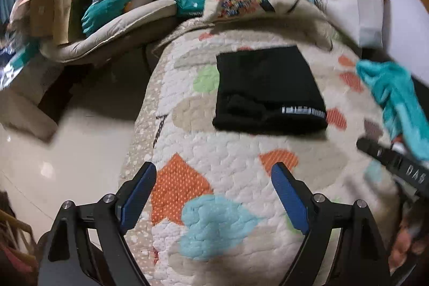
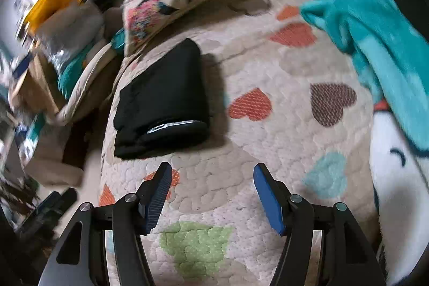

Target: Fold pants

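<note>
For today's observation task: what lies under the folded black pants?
The pants rest flat on the heart-patterned quilt. Quilt shows all around them; the patch directly beneath is covered, so anything there cannot be seen.

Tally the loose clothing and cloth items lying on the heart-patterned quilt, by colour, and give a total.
Black: 1, the folded black pants lying flat on the cream quilt with coloured hearts.
Teal: 1, the crumpled teal fleece garment at the quilt's right side.
Total: 2.
The open left gripper and the open right gripper hold neither.
</note>
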`<state>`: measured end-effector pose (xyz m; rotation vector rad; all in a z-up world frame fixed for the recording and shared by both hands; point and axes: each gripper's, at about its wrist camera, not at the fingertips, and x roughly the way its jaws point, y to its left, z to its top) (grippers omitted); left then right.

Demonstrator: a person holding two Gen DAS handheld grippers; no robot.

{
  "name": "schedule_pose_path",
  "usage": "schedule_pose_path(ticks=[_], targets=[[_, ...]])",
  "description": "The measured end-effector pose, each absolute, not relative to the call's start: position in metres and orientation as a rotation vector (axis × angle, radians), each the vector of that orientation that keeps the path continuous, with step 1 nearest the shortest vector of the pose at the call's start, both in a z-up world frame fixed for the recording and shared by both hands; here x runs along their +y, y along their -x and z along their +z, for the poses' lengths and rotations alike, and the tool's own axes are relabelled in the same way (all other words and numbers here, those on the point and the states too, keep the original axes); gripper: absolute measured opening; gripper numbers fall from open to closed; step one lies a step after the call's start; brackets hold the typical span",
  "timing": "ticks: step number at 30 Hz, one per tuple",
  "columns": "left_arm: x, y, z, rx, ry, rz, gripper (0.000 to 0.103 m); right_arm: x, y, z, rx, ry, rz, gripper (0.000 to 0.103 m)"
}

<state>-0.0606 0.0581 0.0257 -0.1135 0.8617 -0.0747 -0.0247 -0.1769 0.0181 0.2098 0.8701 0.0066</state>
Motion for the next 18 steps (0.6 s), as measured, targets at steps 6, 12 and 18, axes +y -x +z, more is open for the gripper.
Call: schedule_pose_path(ticks=[6, 12, 18], targets=[[0.056, 0.058, 0.020, 0.891, 0.113, -0.103, 0.087, -0.158, 0.029, 0.019, 0.831, -0.070, -0.024, 0.069], [0.055, 0.064, 0.024, 0.879, 0.109, -0.123, 0.087, -0.160, 0.028, 0.016, 0.840, -0.082, -0.035, 0.069], [0.052, 0.066, 0.025, 0.881, 0.106, -0.137, 0.087, -0.150, 0.030, 0.014, 0.835, -0.041, -0.031, 0.069]])
